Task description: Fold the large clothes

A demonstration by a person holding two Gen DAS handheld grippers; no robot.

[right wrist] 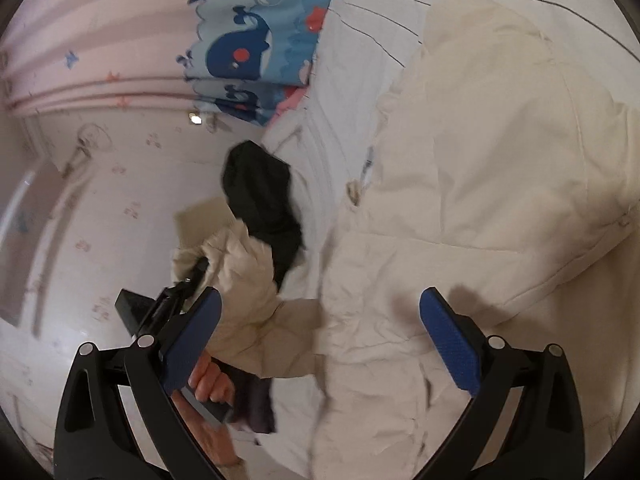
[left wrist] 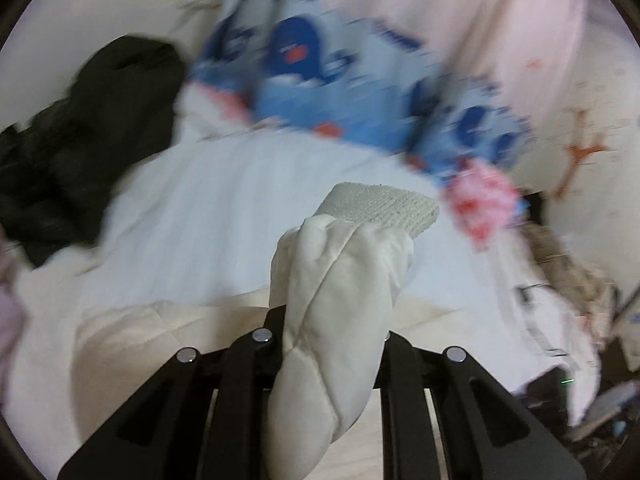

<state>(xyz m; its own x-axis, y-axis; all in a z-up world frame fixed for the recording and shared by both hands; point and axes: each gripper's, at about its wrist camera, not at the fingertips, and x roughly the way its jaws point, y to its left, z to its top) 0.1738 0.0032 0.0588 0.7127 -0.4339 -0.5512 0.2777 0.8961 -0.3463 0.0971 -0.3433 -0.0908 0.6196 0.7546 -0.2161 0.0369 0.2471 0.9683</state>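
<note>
A cream quilted puffer jacket (right wrist: 472, 200) lies spread on the white bed. My left gripper (left wrist: 336, 320) is shut on the jacket's sleeve (left wrist: 340, 288), whose ribbed cuff (left wrist: 380, 208) sticks out past the fingers. In the right wrist view the left gripper (right wrist: 192, 276) holds that sleeve (right wrist: 240, 280) raised at the jacket's left side. My right gripper (right wrist: 320, 344) is open and empty, with its blue pads (right wrist: 192, 344) hovering just above the jacket's lower body.
A black garment (left wrist: 92, 136) lies on the white bed sheet (left wrist: 240, 208), also seen in the right wrist view (right wrist: 264, 208). A blue whale-print blanket (left wrist: 320, 80) lies at the bed's far side. Pink curtains (right wrist: 80, 40) and a wall stand behind.
</note>
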